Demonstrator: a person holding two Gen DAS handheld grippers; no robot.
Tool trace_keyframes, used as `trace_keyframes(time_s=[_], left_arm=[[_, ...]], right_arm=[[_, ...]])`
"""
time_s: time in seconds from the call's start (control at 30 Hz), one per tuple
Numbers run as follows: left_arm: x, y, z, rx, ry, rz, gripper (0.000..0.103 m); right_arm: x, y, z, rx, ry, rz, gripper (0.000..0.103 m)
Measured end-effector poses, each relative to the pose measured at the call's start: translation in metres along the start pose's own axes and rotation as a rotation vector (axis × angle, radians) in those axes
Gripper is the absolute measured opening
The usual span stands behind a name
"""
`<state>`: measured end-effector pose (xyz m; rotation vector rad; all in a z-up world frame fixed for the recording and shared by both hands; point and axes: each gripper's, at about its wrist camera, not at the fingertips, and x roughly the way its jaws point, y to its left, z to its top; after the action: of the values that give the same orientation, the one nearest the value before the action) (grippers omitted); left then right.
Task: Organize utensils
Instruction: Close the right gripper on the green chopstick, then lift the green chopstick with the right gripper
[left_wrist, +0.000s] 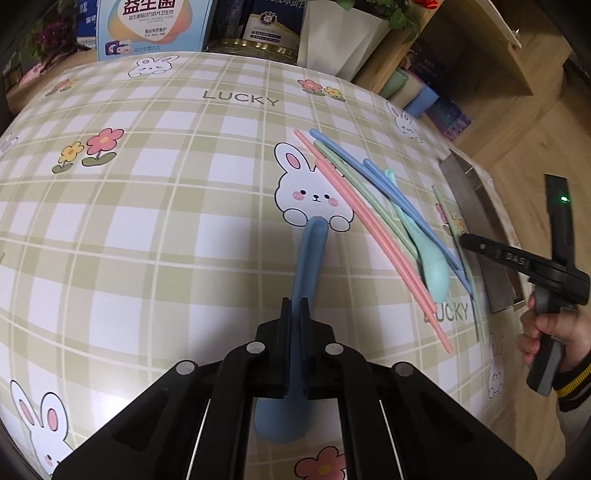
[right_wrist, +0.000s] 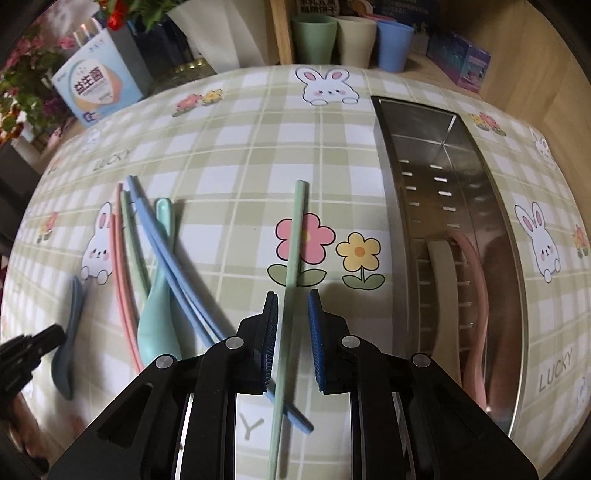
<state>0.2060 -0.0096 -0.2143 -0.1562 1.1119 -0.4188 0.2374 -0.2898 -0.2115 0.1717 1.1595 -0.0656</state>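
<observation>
The left gripper (left_wrist: 294, 306) is clamped on the blue plastic spoon (left_wrist: 308, 258) at lower centre; the right gripper (right_wrist: 292, 299), jaws apart, straddles a pale green plastic chopstick (right_wrist: 293, 251). Next it likely needs closing, then carrying to the steel tray (right_wrist: 391, 221) at right.

1. Blue plastic spoon (left_wrist: 308, 266): lying flat on the checked cloth, handle pinched between the left gripper's (left_wrist: 294, 308) pads.
2. Mint-green plastic spoon (right_wrist: 157, 314): flat, buried under the blue chopsticks (right_wrist: 173, 258).
3. Pink chopsticks (right_wrist: 120, 258) and one green chopstick (right_wrist: 135, 254) are bundled just beside it.
4. Lone green chopstick (right_wrist: 293, 254): off on its own, running between the parted right gripper (right_wrist: 292, 310) fingers.
5. Steel slotted tray (right_wrist: 395, 229): already has a beige spoon (right_wrist: 441, 288) and pink spoon (right_wrist: 476, 295) in it.
</observation>
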Motion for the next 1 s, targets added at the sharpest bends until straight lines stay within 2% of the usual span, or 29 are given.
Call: trace_keyframes(time_s=[0.27, 0.33, 0.4, 0.63, 0.8, 1.0], left_arm=[[-0.001, 0.003, -0.004, -0.013, 0.000, -0.042, 0.003], [-0.001, 0.003, -0.004, -0.016, 0.002, -0.045, 0.003], [-0.002, 0.004, -0.004, -0.016, 0.003, -0.038, 0.003], [-0.010, 0.008, -0.006, 0.007, -0.007, -0.033, 0.005], [-0.017, 0.009, -0.008, 0.035, -0.006, -0.035, 0.020], [-0.019, 0.006, -0.014, 0.074, 0.013, -0.033, 0.026]], right_arm=[[0.009, 0.011, -0.004, -0.008, 0.018, -0.030, 0.018], [0.009, 0.014, -0.005, -0.019, 0.017, -0.017, 0.016], [0.007, 0.015, -0.008, -0.027, 0.007, -0.008, 0.006], [-0.020, 0.016, -0.020, -0.001, -0.076, 0.085, 0.006], [-0.034, 0.018, -0.038, 0.026, -0.109, 0.157, 0.006], [-0.036, 0.020, -0.061, 0.074, -0.123, 0.224, 0.006]])
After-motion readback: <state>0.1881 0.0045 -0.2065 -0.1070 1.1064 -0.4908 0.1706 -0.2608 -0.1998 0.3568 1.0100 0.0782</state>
